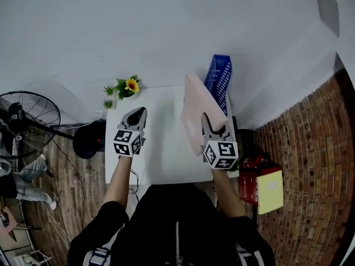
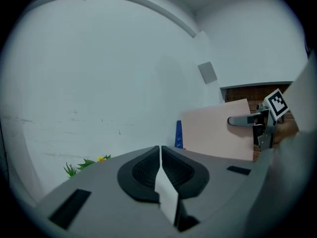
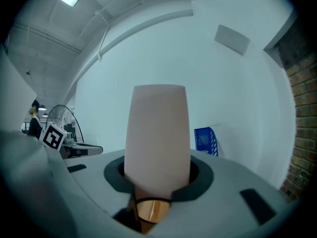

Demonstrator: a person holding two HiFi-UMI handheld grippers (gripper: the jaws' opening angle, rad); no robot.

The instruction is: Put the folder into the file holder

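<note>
A pale pink folder [image 1: 195, 105] is lifted off the white table [image 1: 166, 154], standing on edge and leaning. My right gripper [image 1: 214, 125] is shut on its near edge. In the right gripper view the folder [image 3: 157, 133] rises straight up from between the jaws. The blue mesh file holder [image 1: 219, 76] stands at the table's far right corner, just beyond the folder; it also shows as the file holder [image 3: 205, 140] to the right of the folder. My left gripper [image 1: 137, 113] hovers over the table's left half, shut on nothing. From there the folder [image 2: 215, 130] shows to the right.
A small sunflower plant [image 1: 125, 87] sits at the table's far left corner. A standing fan [image 1: 25, 118] is on the floor to the left. A red box [image 1: 249, 176] and a yellow pad [image 1: 270, 190] lie by the brick wall on the right.
</note>
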